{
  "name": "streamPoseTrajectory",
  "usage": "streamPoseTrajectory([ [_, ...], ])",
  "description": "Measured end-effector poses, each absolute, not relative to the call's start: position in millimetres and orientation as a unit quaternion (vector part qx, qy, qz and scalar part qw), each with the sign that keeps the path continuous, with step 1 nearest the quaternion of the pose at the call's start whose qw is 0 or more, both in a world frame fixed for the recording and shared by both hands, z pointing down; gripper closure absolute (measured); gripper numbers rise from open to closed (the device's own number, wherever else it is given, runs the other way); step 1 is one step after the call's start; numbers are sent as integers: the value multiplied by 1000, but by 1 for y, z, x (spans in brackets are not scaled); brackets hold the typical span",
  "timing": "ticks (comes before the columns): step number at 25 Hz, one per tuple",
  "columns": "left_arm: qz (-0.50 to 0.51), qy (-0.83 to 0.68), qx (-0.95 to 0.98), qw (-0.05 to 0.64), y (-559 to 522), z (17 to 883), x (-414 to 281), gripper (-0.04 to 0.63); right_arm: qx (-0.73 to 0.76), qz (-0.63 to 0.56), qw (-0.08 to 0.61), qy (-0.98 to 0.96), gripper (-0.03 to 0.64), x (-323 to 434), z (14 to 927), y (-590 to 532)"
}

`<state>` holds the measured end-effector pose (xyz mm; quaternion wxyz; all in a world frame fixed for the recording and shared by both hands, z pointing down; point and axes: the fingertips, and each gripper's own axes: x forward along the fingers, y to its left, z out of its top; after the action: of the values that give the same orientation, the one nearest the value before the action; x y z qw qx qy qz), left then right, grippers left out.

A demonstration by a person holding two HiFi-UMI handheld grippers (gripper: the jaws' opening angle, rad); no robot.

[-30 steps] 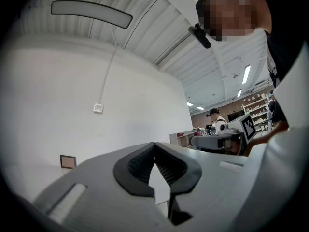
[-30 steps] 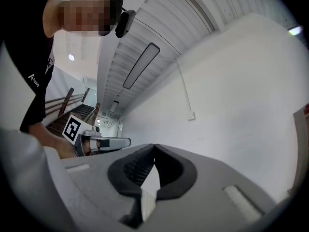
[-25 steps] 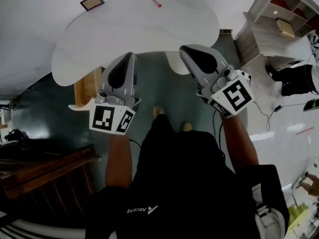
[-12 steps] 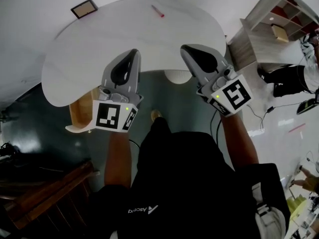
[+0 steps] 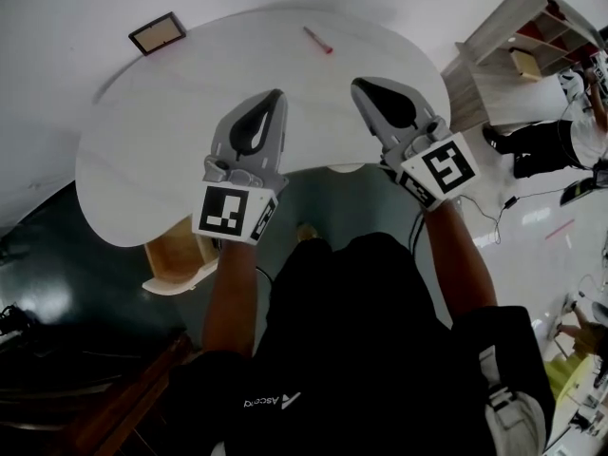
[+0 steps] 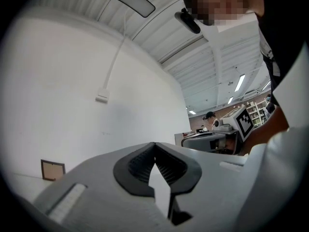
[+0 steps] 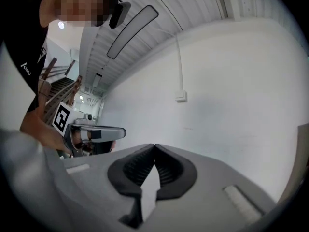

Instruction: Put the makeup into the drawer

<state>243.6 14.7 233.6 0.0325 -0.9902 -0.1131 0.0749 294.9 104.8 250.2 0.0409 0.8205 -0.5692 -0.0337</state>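
Your left gripper (image 5: 276, 95) and right gripper (image 5: 361, 85) are both closed tight, holding nothing, above the white table (image 5: 161, 150). The makeup (image 5: 318, 40), maybe a pink stick, lies near its far edge.

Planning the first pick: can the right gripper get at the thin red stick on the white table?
Probably yes: only bare white tabletop lies between the right gripper and the thin red makeup stick near the far edge. Its jaws are shut, so they must open first.

Head view looks steeply down over the table (image 5: 171, 141); both gripper views face level toward the shared white wall (image 6: 72, 95)
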Motion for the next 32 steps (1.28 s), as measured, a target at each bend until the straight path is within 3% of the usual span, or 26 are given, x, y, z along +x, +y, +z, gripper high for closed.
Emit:
streamPoseTrajectory([
  [17,40,-102,-994,4,-49,272,333,586,827,83,126,-541,612,433,335,29],
  [19,38,-100,-994,2,-54,278,345,586,820,100,136,-547,571,448,349,21],
  [32,11,-73,-997,-3,-81,315,405,586,787,213,205,-541,515,535,453,-22],
])
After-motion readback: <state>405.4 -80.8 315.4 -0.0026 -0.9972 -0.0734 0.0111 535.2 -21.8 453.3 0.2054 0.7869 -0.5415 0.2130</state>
